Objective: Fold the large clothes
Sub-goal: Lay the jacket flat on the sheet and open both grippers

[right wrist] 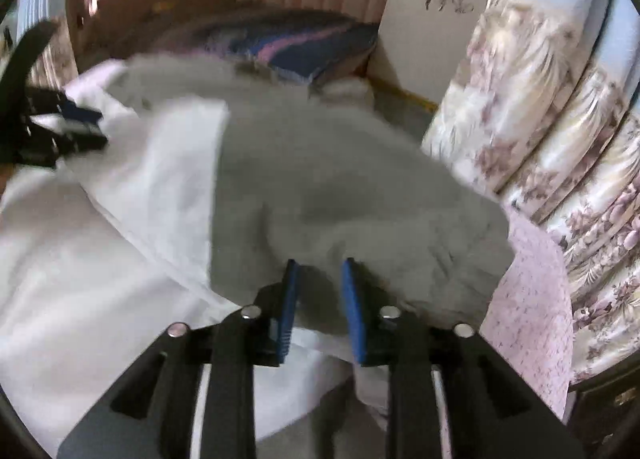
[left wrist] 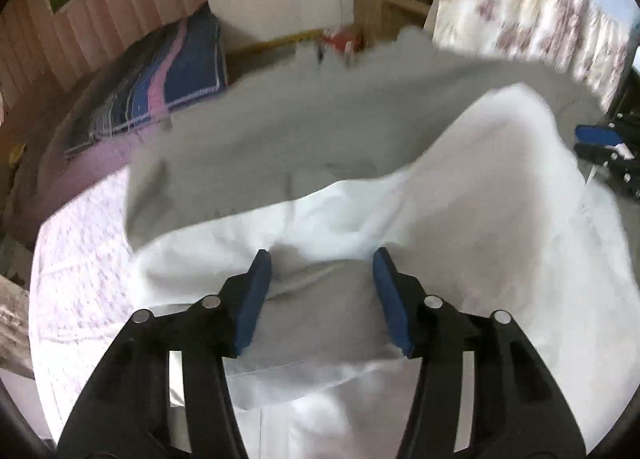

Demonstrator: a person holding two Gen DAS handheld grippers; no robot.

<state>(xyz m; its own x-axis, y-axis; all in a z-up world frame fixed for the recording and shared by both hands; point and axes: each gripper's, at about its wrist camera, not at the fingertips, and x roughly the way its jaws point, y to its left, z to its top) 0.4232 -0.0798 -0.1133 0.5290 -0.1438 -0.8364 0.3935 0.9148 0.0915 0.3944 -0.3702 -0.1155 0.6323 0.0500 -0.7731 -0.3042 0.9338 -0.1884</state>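
Left gripper [left wrist: 322, 259] stands open, pads clear of the cloth; right gripper [right wrist: 318, 273] is parted narrowly, whether pinching I can't tell. The grey-and-white garment [left wrist: 328, 147] sprawls across the bed [left wrist: 76, 275] — soft, floppy, probably light. Best taken at a hem corner.

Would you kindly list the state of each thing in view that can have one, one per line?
Left gripper: open, fabric between the pads, not pinched.
Right gripper: narrowly open, grey cloth between the pads.
Grey garment: rumpled, partly turned over on the bed.
White lining: exposed, creased.
Curtain: hanging, drawn.
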